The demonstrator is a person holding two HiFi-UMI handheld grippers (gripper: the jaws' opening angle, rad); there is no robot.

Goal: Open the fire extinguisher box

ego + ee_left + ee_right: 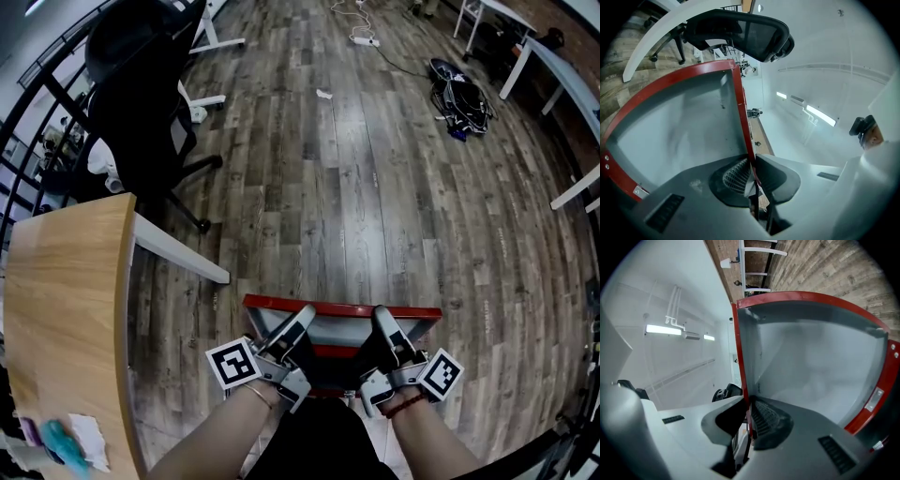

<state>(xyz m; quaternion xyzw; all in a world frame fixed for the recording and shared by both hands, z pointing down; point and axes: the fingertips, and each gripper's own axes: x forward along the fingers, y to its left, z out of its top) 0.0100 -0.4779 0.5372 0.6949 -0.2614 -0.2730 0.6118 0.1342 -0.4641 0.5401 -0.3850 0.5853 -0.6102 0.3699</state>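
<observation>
Pinching with the left gripper point(302, 319) on one red edge point(739, 103) of the box lid point(342, 328), jaws nearly together on the thin metal. Pinching likewise with the right gripper point(384, 317) on the opposite edge point(738, 348). Sits close below, over the floor point(375, 169), near the desk point(66, 309).

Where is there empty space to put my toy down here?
The wooden floor between the black chair and the tangled cables is bare. Most of the desk is bare too. It's crowded by the red lid, where the left gripper and right gripper pinch it.
</observation>
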